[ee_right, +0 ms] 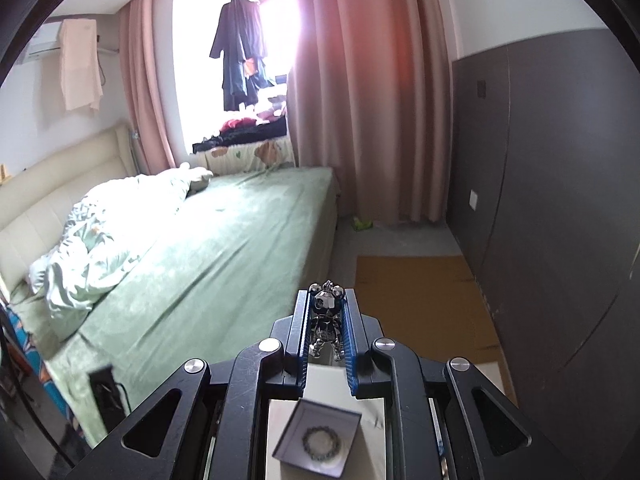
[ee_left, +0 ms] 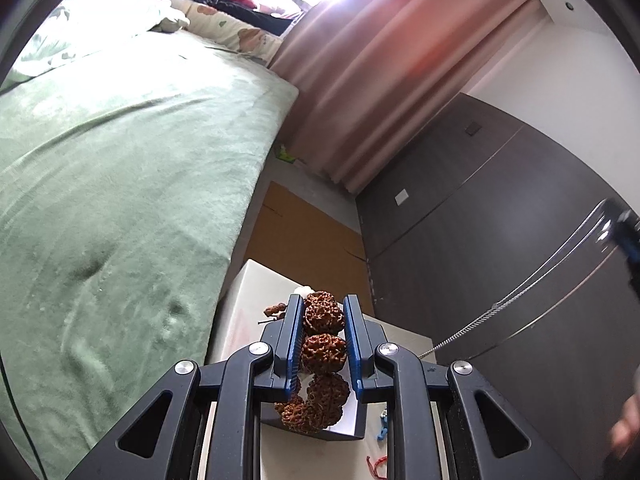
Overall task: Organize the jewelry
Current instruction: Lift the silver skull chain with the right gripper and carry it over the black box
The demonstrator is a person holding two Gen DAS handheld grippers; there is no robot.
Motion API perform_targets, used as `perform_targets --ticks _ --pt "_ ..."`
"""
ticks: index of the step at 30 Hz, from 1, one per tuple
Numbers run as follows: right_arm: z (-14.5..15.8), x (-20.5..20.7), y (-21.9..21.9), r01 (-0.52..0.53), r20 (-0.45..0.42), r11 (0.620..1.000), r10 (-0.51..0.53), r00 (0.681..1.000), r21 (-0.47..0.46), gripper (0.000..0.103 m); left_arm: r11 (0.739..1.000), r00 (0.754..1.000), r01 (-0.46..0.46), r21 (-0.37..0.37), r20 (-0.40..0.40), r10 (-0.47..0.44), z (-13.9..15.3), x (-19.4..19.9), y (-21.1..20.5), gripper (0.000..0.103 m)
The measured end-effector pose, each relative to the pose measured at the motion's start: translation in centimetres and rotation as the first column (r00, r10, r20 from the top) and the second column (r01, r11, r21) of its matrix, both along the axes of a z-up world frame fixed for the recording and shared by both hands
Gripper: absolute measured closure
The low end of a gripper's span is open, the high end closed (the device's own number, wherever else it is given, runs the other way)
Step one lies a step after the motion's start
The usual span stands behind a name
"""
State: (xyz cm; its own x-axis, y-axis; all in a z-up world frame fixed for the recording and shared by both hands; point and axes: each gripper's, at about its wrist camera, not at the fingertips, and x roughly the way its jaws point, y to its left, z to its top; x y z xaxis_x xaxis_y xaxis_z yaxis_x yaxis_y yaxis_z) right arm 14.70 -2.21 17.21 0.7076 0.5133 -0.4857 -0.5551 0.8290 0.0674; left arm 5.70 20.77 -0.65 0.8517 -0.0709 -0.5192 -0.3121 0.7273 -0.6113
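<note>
While both grippers hung above the white table, the left gripper pinched a brown bead bracelet over an open box; the right gripper pinched a silver figurine pendant. No legible writing was seen.

Brown knobbly-bead bracelet held aloft, silver figurine pendant raised, small beaded ring in box

The bracelet is showing rough, knobbly brown seed beads; the figurine is gleaming as polished, faceted metal; the bed cover is looking soft, matt green plush; curtains are hanging as smooth pink cloth
</note>
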Motion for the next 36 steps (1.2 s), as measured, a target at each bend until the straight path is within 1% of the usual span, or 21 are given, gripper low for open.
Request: perform_targets --ticks 5,8,12,16,20,29,36 --pt "2.4 -0.4 0.7 -0.023 0.044 1.0 0.022 0.999 0.0 0.087 1.0 1.0 -0.002 -0.009 -0.004 0.002 -0.3 0.7 0.5 0.082" --pt "2.5 -0.4 1.0 -0.033 0.049 0.999 0.033 0.998 -0.002 0.087 1.0 1.0 -0.005 -0.012 -0.007 0.005 -0.3 0.7 0.5 0.082" --pt "1.2 0.1 1.1 -0.036 0.027 0.999 0.036 0.999 -0.006 0.087 1.0 1.0 -0.004 -0.003 -0.007 0.004 -0.3 0.5 0.5 0.082" --pt "-0.6 1.1 1.0 -0.031 -0.015 0.999 0.031 0.999 -0.015 0.087 1.0 1.0 -0.012 0.0 -0.009 0.012 -0.2 0.3 0.6 0.082" --pt "-1.6 1.4 1.0 -0.025 -0.033 0.999 0.024 0.999 -0.028 0.087 1.0 1.0 -0.022 -0.003 -0.01 0.022 -0.3 0.3 0.8 0.082" --pt "-2.2 1.7 1.1 -0.024 -0.044 0.999 0.023 0.999 -0.031 0.087 1.0 1.0 -0.015 0.0 -0.017 0.015 -0.1 0.3 0.5 0.082" --pt "-5.2 2.7 1.2 -0.019 -0.109 0.999 0.016 0.994 -0.026 0.087 1.0 1.0 -0.014 0.005 -0.021 0.014 0.0 0.5 0.4 0.082"
